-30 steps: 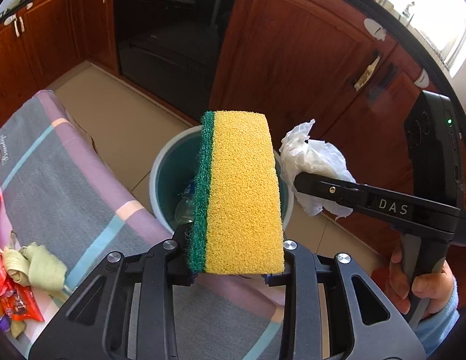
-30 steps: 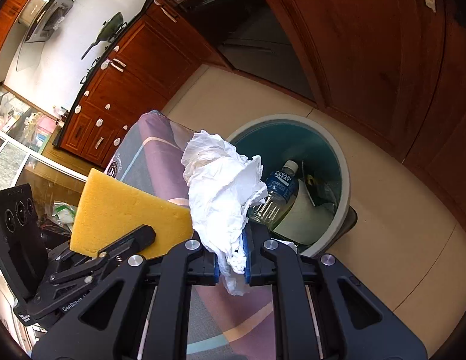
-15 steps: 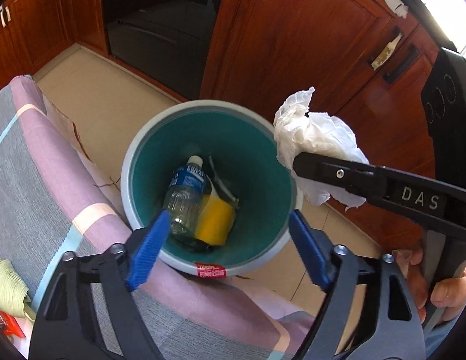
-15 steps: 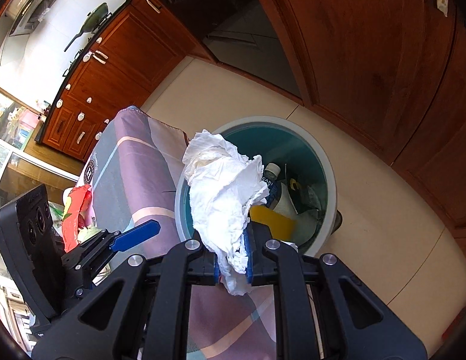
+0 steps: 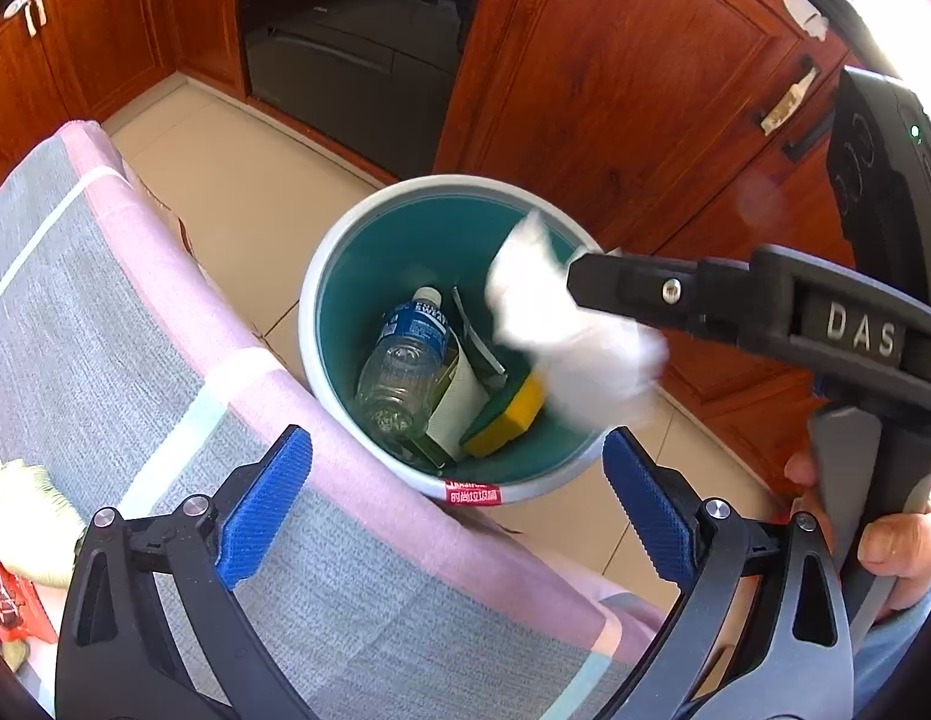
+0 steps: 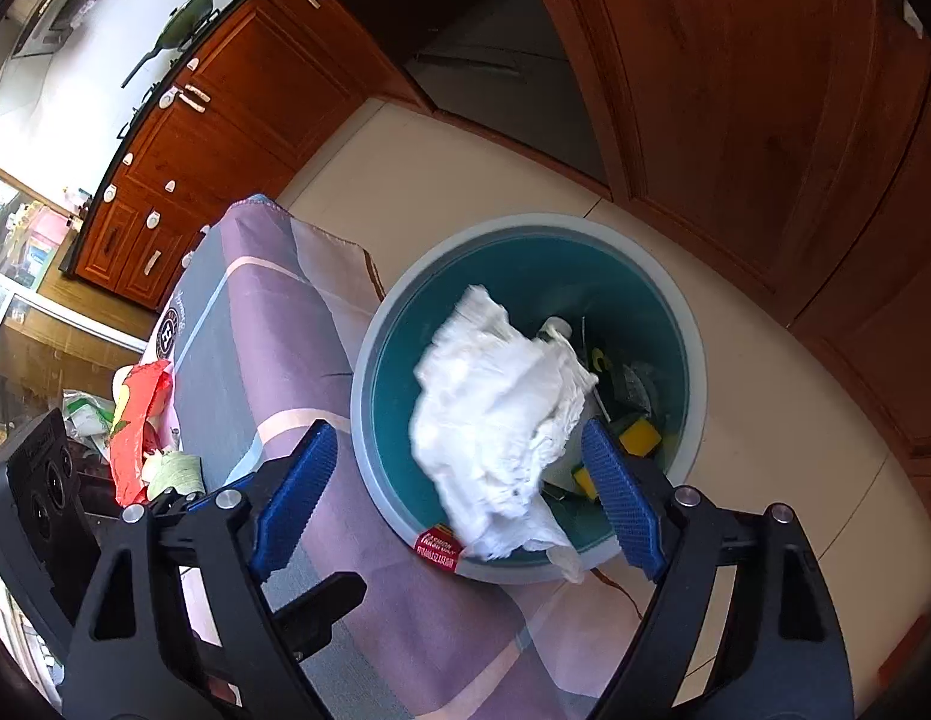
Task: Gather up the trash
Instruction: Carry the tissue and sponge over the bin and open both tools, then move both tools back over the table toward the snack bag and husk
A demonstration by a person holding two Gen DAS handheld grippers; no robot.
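A round bin (image 5: 321,276) with a teal inside stands on the floor beside the table. In it lie a clear bottle (image 5: 405,360) with a blue label and a yellow-green sponge (image 5: 513,414). My left gripper (image 5: 453,444) hangs over the bin's near rim, its jaws opening wide with nothing between them. My right gripper (image 6: 459,429) is above the bin (image 6: 369,372), its jaws opening. A crumpled white tissue (image 6: 495,408) is loose between its pads, blurred and dropping. In the left wrist view the tissue (image 5: 561,336) falls beside one of the right gripper's fingers (image 5: 633,285).
A striped grey and pink cloth (image 5: 105,330) covers the table, which the bin touches. Red wrappers (image 6: 135,414) and pale scraps (image 5: 27,510) lie on it. Wooden cabinets (image 5: 615,90) and a dark oven (image 5: 345,48) close off the tiled floor behind. A hand (image 5: 891,546) holds the right gripper.
The left gripper let go of the sponge, which now lies in the bin, and its jaws spread wide. The right jaws opened and the tissue is falling. Both grippers sank toward the bin.
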